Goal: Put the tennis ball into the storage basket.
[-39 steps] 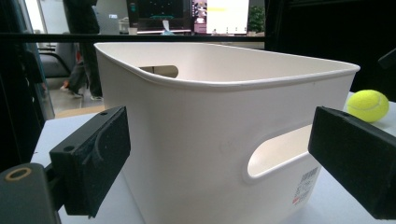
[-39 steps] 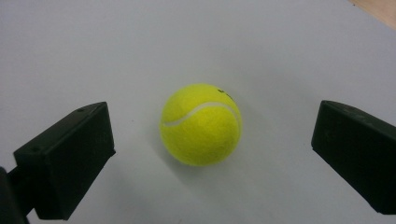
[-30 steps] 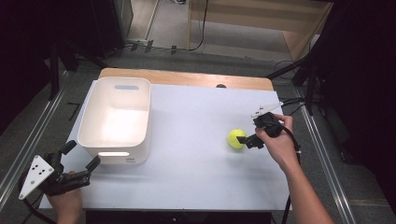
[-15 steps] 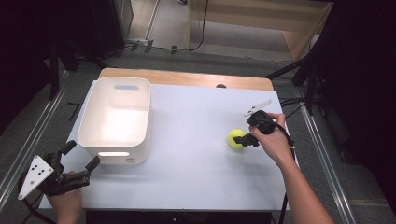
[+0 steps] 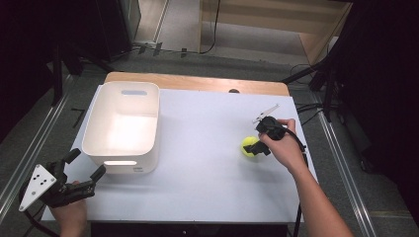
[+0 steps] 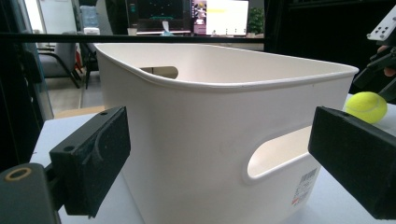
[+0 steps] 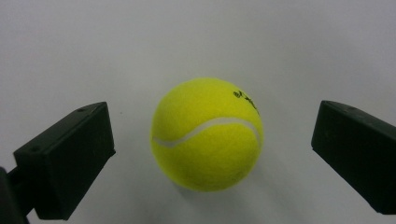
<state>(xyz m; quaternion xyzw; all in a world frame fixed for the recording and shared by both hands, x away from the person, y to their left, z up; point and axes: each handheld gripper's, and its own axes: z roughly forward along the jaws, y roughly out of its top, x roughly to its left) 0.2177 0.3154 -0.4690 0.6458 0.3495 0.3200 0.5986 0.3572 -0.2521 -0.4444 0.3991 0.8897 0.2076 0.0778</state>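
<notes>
A white rectangular tabletop (image 5: 197, 168) with a strip of bare wood along its far edge stands on a grey floor, with metal rails running along both sides and dark curtained space to left and right. Beyond it, a pale wooden bench frame and black cables lie on the floor. In the left gripper view, lit monitor screens (image 6: 219, 14) and an office chair show far behind.

On the tabletop there are two things: one white, deep, rectangular plastic bin (image 5: 123, 126) with cut-out handles, at the left half, and one yellow-green felt tennis ball (image 5: 249, 147), at the right half, well apart from the bin. The ball rests on the bare white surface, with its white seam and a small black mark facing the right gripper view (image 7: 208, 133).

There are two claws, one in each hand. The right claw (image 5: 258, 146) hangs directly over the ball, its black jaws spread wide on either side of it with clear gaps, touching nothing. The left claw (image 5: 83, 165) is held at the near left corner of the tabletop, just beside the bin's near end, jaws also spread wide and empty; its grey three-cornered plate points outward past the edge.
</notes>
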